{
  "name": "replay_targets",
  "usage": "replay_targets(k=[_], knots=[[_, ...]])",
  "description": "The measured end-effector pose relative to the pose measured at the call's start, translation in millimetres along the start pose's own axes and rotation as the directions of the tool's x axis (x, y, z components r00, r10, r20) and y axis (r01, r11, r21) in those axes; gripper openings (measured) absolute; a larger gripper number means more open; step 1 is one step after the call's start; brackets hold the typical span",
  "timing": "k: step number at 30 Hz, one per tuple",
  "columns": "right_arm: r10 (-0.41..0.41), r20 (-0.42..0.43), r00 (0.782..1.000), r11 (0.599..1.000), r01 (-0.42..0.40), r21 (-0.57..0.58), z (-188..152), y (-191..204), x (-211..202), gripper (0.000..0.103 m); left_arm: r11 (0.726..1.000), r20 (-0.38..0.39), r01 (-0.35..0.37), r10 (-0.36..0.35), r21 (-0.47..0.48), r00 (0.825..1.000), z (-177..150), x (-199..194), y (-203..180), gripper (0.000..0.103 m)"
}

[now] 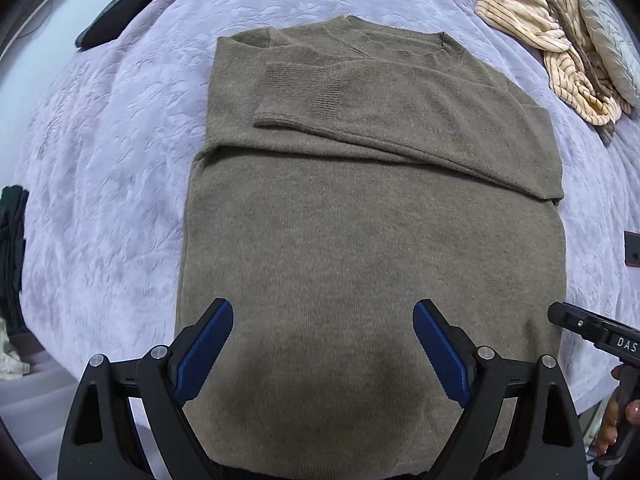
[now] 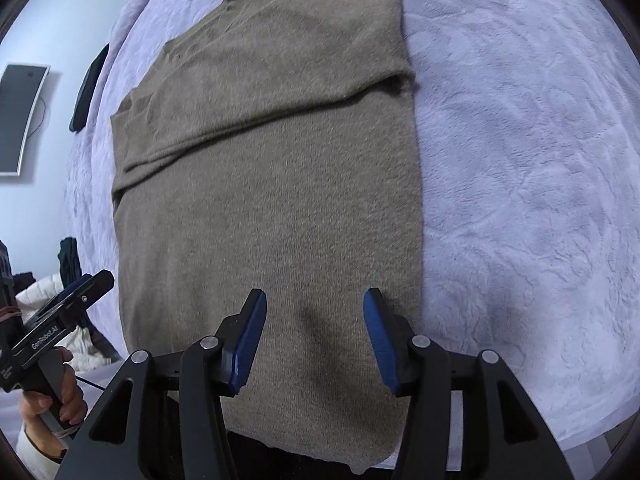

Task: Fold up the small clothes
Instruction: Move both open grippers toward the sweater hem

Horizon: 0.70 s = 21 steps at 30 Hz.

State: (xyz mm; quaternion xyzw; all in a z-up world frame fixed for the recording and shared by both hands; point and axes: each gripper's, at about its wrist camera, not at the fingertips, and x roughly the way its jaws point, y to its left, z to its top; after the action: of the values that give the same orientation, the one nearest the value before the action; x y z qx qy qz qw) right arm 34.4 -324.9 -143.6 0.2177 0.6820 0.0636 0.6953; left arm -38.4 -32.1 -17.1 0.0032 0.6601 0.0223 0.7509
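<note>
Sweater: the brown sweater (image 1: 360,220) lies flat on the bed, sleeves already crossed over the chest, collar at the far end, hem at your near edge.
Long axis: it runs straight away from you, hem to collar, so I judge the coming fold to go along that line, hem carried up toward the collar.
Left tool (image 1: 323,354): spread wide, nothing between the blue pads, hanging over the lower body of the sweater near its left side.
Right tool (image 2: 315,338): part open and empty, hanging over the hem region close to the sweater's right edge.
Nearer hand: both sit over the hem end, one toward each side; neither pad presses the knit as far as you can see.
Surface: a pale lilac bedspread (image 2: 520,160), plush and crinkled, so expect the knit to drag on it rather than slide.
Room: striped cream clothes (image 1: 556,40) are heaped beyond the collar on the right; a dark flat object (image 1: 124,8) lies at the far left.
</note>
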Motion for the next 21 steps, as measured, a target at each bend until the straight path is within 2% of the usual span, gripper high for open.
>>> replay_targets(k=[4, 7, 15, 21], knots=[[0.014, -0.029, 0.999, 1.000, -0.015, -0.027, -2, 4, 3, 0.055, 0.997, -0.002, -0.011, 0.011, -0.070, 1.000, -1, -7, 6, 0.092], [0.017, -0.033, 0.999, 0.999, -0.019, -0.049, -4, 10, 3, 0.055, 0.996, 0.011, -0.012, 0.013, -0.083, 1.000, -6, -18, 8, 0.092], [0.036, 0.028, 0.999, 0.999, -0.035, -0.023, -25, 24, -11, 0.057, 1.000, 0.020, -0.016, 0.016, -0.009, 1.000, -17, -20, 16, 0.092], [0.001, 0.043, 0.999, 0.998, -0.004, 0.056, -59, 20, -7, 0.057, 0.998, 0.023, 0.027, -0.028, 0.051, 0.999, -33, -13, 30, 0.092]])
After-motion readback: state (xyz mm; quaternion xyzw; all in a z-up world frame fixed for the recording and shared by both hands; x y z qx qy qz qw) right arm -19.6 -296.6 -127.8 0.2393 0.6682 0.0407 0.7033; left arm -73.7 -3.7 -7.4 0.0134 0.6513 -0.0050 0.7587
